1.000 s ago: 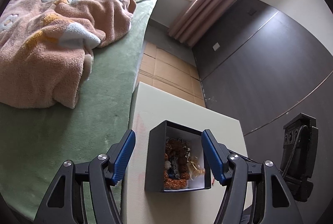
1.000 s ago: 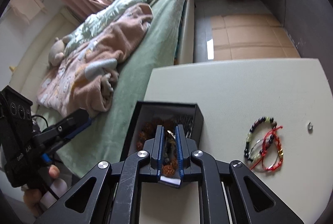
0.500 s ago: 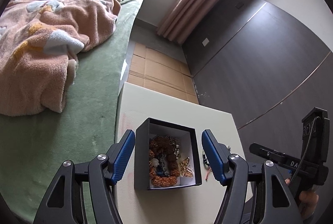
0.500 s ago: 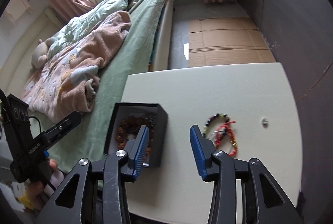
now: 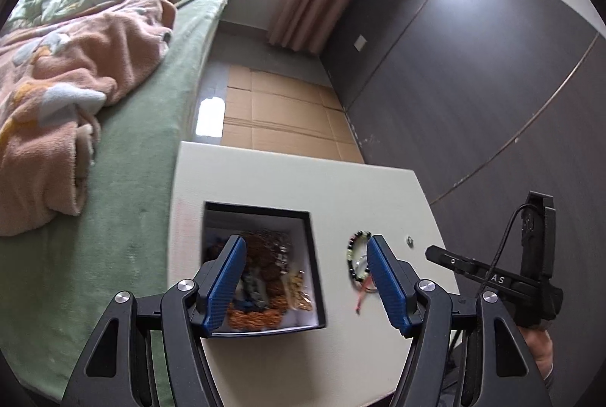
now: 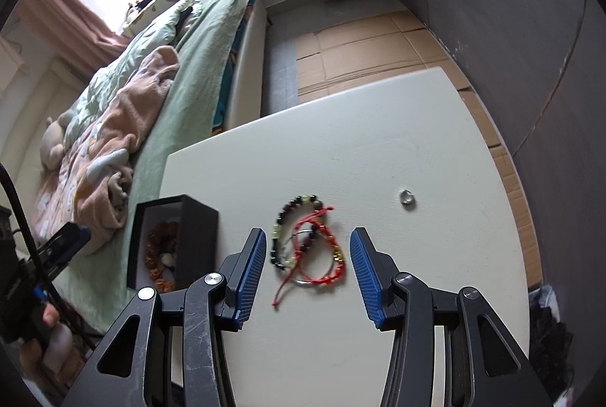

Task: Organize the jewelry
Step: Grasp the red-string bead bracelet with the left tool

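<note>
A black jewelry box (image 5: 314,255) with a white lining holds brown bead strands and gold pieces; it also shows in the right wrist view (image 6: 200,233). A dark and green bead bracelet (image 6: 288,221) lies tangled with a red cord bracelet (image 6: 325,251) on the white table (image 6: 378,149). A small silver ring (image 6: 407,197) lies beyond them. My right gripper (image 6: 306,267) is open, its jaws on either side of the bracelets, above them. My left gripper (image 5: 305,278) is open and empty above the box's right wall. The bracelets also show in the left wrist view (image 5: 358,255).
A bed (image 5: 144,127) with a green sheet and a pink blanket (image 5: 57,85) runs along the table's left side. A dark wall (image 5: 473,85) stands to the right. Cardboard (image 5: 280,111) covers the floor beyond the table.
My right gripper opened, left the box and moved right over the bracelets. My left gripper shifted right, so the box now sits under its left finger.
</note>
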`<state>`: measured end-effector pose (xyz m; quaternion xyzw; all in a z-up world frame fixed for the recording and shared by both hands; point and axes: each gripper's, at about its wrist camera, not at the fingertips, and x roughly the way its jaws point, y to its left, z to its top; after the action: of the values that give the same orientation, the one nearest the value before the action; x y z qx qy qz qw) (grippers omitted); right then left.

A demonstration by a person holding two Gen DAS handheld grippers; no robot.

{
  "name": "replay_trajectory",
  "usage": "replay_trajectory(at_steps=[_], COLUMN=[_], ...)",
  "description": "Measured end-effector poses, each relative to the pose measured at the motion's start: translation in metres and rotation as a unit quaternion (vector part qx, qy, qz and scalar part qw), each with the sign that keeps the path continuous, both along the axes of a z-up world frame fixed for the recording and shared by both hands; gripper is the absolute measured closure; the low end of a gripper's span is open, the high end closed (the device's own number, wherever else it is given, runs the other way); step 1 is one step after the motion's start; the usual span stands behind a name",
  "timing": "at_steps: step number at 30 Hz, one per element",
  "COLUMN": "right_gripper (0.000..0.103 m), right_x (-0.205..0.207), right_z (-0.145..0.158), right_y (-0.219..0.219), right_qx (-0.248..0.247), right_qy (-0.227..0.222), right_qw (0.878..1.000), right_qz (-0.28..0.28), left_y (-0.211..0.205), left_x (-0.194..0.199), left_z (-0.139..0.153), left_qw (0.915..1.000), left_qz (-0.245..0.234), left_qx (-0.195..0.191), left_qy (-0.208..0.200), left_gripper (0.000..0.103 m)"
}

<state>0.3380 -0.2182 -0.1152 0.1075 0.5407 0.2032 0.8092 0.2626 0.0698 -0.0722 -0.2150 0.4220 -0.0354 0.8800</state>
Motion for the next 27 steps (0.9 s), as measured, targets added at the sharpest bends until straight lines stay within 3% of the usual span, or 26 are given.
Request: replay_trajectory(at_steps=[9,18,27], right_gripper=[0.056,0.056,0.056], right_x=[-0.001,-0.001,0.005], right_z=[-0.018,-0.032,-0.046], right_y=[-0.039,-0.059,-0.064], right_qx=[0.031,0.053,0.061], right_qy=[0.02,0.048,0.072], right_qw=[0.999,0.995,0.992], right_qz=[-0.04,-0.071,-0.088], left_y=[-0.066,-0.111,-0.133], left_x=[0.037,0.084,0.11], left_z=[-0.019,-0.065,-0.096], left_qw=[0.9979,0.9926,0.9857], left_qz=[-0.046,-0.069,-0.086], left_qx=[0.018,0.015,0.035], left_qy=[0.041,0.098,0.14], left_gripper=[0.061,0.079,0.079])
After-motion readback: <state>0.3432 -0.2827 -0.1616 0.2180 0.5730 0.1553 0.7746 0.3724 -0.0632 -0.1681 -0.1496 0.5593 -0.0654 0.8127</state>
